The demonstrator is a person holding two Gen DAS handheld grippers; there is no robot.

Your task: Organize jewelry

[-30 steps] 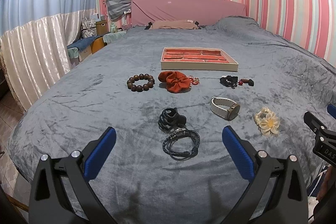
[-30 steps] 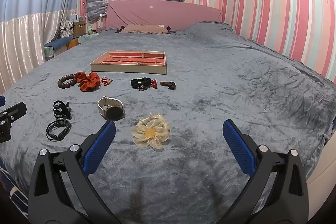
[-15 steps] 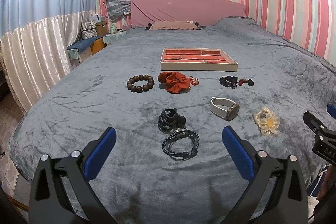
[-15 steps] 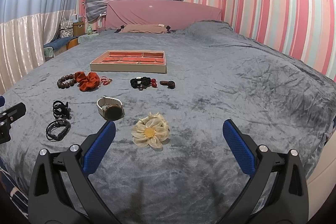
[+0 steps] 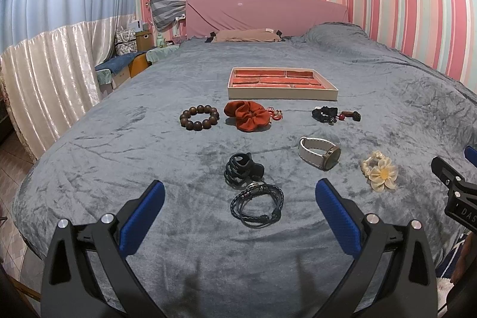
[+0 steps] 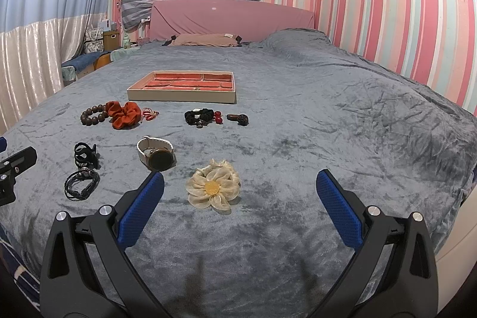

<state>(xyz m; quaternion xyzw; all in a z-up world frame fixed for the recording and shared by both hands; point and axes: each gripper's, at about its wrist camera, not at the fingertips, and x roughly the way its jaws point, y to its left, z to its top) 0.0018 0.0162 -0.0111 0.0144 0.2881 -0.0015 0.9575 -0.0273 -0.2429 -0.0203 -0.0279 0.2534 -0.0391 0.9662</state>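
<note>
A cream jewelry tray (image 5: 281, 94) with red compartments lies mid-bed, also in the right wrist view (image 6: 182, 97). In front of it lie a wooden bead bracelet (image 5: 199, 117), an orange scrunchie (image 5: 247, 115), a black hair tie with red beads (image 5: 326, 113), a white-strap watch (image 5: 320, 152), a cream flower hair tie (image 6: 213, 188), a black hair claw (image 5: 243, 169) and a dark braided bracelet (image 5: 258, 206). My left gripper (image 5: 238, 213) is open and empty, just before the braided bracelet. My right gripper (image 6: 240, 201) is open and empty, just before the flower.
The grey velvet bedspread (image 6: 342, 115) covers the whole bed. A pink headboard (image 5: 265, 14) and a pillow (image 5: 244, 35) are at the far end. Boxes and a low table (image 5: 131, 61) stand at the left bedside. The bed's near edge lies under both grippers.
Both grippers have barely shifted; the scene sits almost unchanged. All the jewelry lies where it was.
</note>
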